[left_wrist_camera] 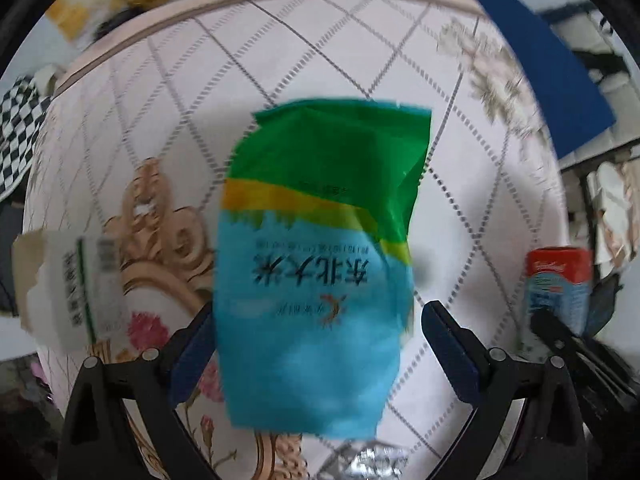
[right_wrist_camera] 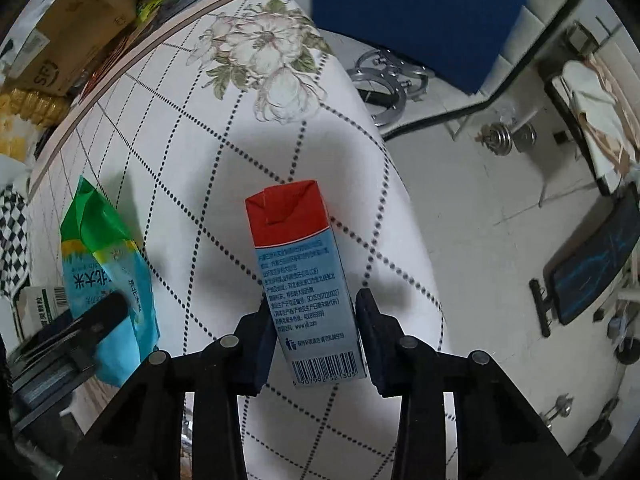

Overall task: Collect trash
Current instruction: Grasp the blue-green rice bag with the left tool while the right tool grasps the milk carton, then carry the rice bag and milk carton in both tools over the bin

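Both grippers point straight down at the tablecloth [right_wrist_camera: 280,168], a white cloth with dotted diamond lines and printed flowers.

Right gripper [right_wrist_camera: 316,340]: its two dark pads sit against the lower sides of the milk carton [right_wrist_camera: 304,276], a red-topped, blue-grey carton with a barcode at its near end. The left pad touches the carton wall and the right pad is at the opposite wall, so the gripper is clamped on the carton. The carton lies on the tablecloth, near its right edge.

Left gripper [left_wrist_camera: 316,344]: the jaws stand wide apart, released, straddling the rice bag [left_wrist_camera: 320,264], a flattened blue, green and yellow plastic bag. The left pad overlaps the bag's edge; the right pad stands clear of it. The bag lies left of the milk carton, and nothing can be seen inside it.

Left wrist view only: a white paper packet [left_wrist_camera: 68,280] with green print, left of the rice bag at the cloth's edge, and crinkled foil [left_wrist_camera: 376,460] below the bag.

Right wrist view only: the floor right of the table, with a blue mat [right_wrist_camera: 416,12], metal rings [right_wrist_camera: 384,80] and a dumbbell [right_wrist_camera: 508,136]; a cardboard box [right_wrist_camera: 72,36] beyond the cloth's far edge.
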`<state>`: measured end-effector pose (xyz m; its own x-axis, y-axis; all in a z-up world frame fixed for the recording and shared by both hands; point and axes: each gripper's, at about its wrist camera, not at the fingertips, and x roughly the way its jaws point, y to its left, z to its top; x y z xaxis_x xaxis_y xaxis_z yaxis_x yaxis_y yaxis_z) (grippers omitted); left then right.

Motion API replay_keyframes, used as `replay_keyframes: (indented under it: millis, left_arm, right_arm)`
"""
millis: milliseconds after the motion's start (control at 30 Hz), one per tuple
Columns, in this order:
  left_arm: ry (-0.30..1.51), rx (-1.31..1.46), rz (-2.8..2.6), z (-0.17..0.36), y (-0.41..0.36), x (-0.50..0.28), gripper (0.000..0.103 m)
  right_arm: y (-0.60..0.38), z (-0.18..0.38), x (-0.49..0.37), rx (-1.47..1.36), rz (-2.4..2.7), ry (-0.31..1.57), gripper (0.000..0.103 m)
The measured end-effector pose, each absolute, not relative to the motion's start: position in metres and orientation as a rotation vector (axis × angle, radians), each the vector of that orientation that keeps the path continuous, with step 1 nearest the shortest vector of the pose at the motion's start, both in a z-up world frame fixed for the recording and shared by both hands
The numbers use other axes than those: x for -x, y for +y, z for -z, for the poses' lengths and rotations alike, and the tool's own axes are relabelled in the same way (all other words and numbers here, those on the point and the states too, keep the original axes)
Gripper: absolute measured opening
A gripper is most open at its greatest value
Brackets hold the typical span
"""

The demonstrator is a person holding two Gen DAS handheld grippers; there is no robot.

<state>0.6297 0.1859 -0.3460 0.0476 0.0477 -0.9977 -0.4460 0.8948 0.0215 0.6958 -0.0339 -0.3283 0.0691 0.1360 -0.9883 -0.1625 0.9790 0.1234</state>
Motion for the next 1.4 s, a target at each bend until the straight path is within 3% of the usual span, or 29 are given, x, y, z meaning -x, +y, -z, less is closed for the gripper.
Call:
replay_keyframes:
  millis: [133,267,800,1133,1400]
  left_arm:
    - [1.477,0.293,-0.39,0.358,0.186,-0.629,0.093]
    - [1.434,0.292,-0.386,0.345,0.182,-0.614,0.08]
    - [1.217,0.278,-0.465,0.247,0.174,-0.513,0.08]
    - [1.055,0.306,-0.437,0.164,0.15,-0.366,0.08]
    - [0.981,0.274,-0.366,0.116,0.132,-0.2,0.08]
  right_arm:
    - [-0.028,0.327,-0.701,0.045,-0.222,1.48,0.039]
    - [-0.028,0.326,-0.698,0.075,-0.231,1.461,0.037]
    - [-0.028,0.272,-0.603,0.063,-0.35,1.338,0.036]
    - [-0.032,0.174,-0.46,0.055,-0.463,1.175,0.036]
    - [-0.058,0.121,-0.269,0.006,-0.519,1.091,0.036]
